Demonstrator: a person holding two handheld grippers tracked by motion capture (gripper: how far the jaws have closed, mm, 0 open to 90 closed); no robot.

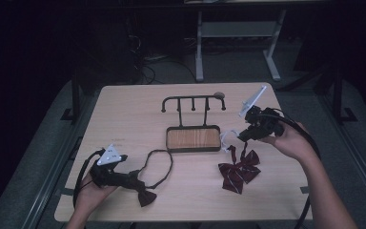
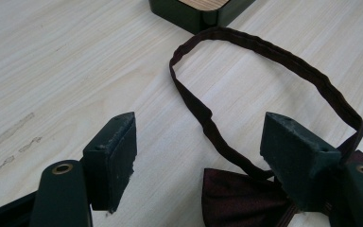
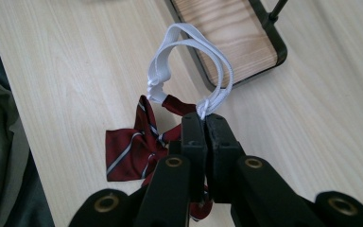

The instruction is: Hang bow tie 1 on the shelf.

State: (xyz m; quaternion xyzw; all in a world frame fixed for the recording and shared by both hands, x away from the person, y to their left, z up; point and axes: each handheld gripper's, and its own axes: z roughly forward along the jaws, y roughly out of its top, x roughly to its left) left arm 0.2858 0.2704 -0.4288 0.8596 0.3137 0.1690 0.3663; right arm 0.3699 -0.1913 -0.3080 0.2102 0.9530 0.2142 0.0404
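Near edge of the table [image 1: 124, 109], left side: the left tongs [image 2: 198, 156] rest low over the wood with their jaws spread apart, nothing between them. A dark maroon bow tie [image 1: 146, 195] lies just beside them; in the left gripper view its bow sits next to one jaw, and whether it touches that jaw cannot be told. Its dark neck strap [image 2: 264, 47] runs in an open loop across the table toward the middle.

Right of centre, farther in: a red striped bow tie [image 1: 239, 171] hangs partly raised, its lower wings on the table. Its white elastic band [image 3: 189, 52] loops upward, and the right tongs [image 3: 204, 124] are closed together on this band at its knot, held by the person's right hand [image 1: 290, 140] above the right edge of the table.

Middle of the table: a small stand with a wood-grain tray base [image 1: 193, 138] in a dark frame. The white band's loop reaches over the tray's near right corner.

Toward the far edge: the stand's dark rail with hooks [image 1: 193, 102] rises behind the tray, bare.
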